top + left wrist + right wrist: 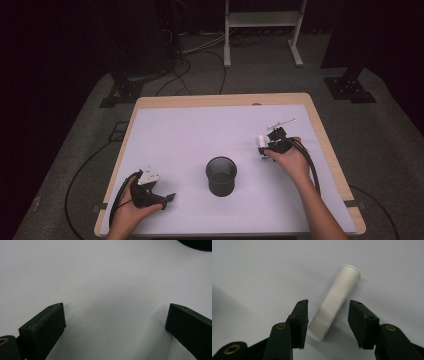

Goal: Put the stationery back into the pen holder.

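On the worktop (pixel 175 135), right of the black cup (pixel 221 175), a white tube (pixel 337 300) lies flat between the right gripper (pixel 328 317)'s part-open fingers, apparently lined up for a pinch. The left gripper (pixel 115 322) rests near the front edge, fingers wide and empty.

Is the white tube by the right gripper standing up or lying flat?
Lying flat. In the right gripper view the white tube rests lengthwise on the table between the right gripper's open jaws.

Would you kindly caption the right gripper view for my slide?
Open right gripper straddling a white tube lying on the white table.
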Tool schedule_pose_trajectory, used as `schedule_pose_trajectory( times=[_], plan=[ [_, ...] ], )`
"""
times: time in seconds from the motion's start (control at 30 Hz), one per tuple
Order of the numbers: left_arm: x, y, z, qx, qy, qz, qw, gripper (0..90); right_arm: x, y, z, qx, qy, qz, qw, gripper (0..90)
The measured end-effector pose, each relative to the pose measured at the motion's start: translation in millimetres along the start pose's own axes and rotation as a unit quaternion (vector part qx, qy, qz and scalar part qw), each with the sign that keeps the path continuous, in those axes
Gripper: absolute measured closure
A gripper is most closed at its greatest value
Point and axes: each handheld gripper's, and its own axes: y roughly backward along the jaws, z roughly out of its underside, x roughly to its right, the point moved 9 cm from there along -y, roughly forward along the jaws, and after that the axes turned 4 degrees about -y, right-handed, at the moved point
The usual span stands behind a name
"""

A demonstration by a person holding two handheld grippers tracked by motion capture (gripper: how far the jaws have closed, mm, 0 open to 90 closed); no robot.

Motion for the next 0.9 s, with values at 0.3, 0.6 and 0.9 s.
schedule_pose_trajectory(
  times=[0.3, 0.6, 0.9],
  plan=[
    [0.0, 0.0, 0.0, 0.000, 0.000, 0.000, 1.0000, 1.9, 0.6, -12.1, -1.3, -0.011, -0.003, 0.010, 0.9999, 51.1],
    [0.1, 0.0, 0.0, 0.000, 0.000, 0.000, 1.0000, 1.9, 0.0, -17.0, 1.9, -0.024, 0.001, 0.019, 0.9995, 56.4],
    [0.0, -0.1, 0.0, 0.000, 0.001, 0.000, 1.0000, 1.9, 2.8, -18.6, 2.7, -0.027, 0.004, 0.030, 0.9992, 63.2]
  ],
)
